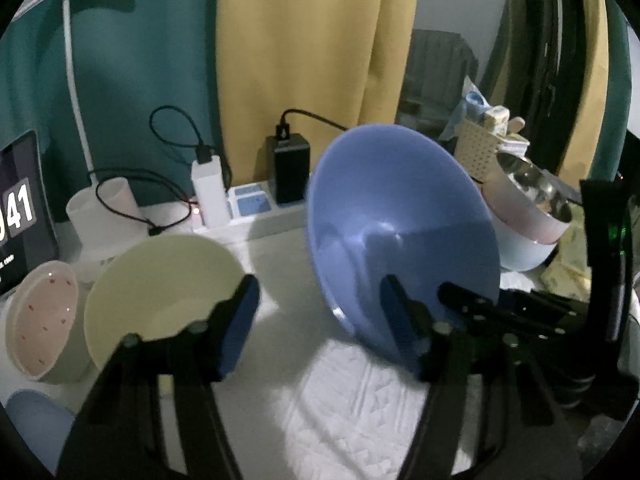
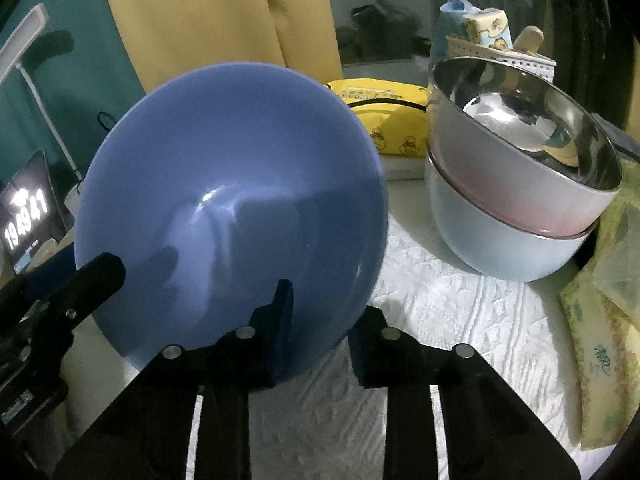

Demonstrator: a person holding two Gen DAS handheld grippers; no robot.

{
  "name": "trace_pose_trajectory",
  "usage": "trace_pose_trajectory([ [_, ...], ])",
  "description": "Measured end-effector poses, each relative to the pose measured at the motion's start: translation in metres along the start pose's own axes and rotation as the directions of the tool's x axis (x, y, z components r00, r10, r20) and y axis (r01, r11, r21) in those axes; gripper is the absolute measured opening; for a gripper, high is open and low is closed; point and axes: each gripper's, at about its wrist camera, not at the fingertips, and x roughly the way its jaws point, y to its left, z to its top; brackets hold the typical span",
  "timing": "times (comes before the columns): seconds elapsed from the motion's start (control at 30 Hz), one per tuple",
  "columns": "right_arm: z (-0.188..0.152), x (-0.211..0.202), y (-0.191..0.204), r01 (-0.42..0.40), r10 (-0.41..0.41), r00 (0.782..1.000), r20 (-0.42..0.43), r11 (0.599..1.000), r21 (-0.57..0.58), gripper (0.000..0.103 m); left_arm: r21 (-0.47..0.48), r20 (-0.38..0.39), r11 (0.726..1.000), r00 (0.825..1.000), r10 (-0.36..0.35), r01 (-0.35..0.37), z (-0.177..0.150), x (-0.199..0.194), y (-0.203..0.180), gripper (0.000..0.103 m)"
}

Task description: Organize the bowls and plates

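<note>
right gripper point(image 2: 316, 332) clamping blue bowl point(image 2: 232, 208), seemingly empty

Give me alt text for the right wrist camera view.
The right gripper pinches the rim of a tilted blue bowl over a white cloth. To the right, a steel-lined pink bowl sits nested in a pale blue bowl.

Blue bowl point(image 2: 224, 208) tilted up in my right gripper point(image 2: 320, 320)
Fingers pinch its lower rim; stacked bowls point(image 2: 508, 208) sit right, on white cloth point(image 2: 460, 320).
</note>
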Motion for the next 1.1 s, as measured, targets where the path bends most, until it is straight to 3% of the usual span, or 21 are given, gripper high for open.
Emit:
trace_pose_trajectory([
  [0.1, -0.002, -0.003, -0.003, -0.005, 0.005, 1.0, 0.006, 1.0, -0.001, 0.017, 0.012, -0.027, 1.0, 1.0, 0.001, -0.001, -0.001, 0.007, -0.004, 0.037],
  [0.23, -0.004, -0.009, -0.008, -0.01, 0.01, 1.0, 0.015, 1.0, 0.013, 0.016, 0.014, -0.033, 1.0, 0.999, 0.011, -0.011, -0.002, 0.009, -0.003, 0.026],
  [0.63, -0.006, -0.04, 0.004, -0.018, 0.018, 0.999, 0.049, 1.0, -0.008, 0.016, -0.004, -0.04, 1.0, 0.999, -0.003, 0.003, -0.004, -0.009, 0.003, 0.026],
  [1.1, -0.019, -0.09, 0.02, 0.0, 0.001, 0.997, 0.078, 1.0, -0.008, 0.016, -0.006, -0.009, 0.999, 0.999, -0.048, 0.048, -0.012, -0.057, 0.004, 0.026],
])
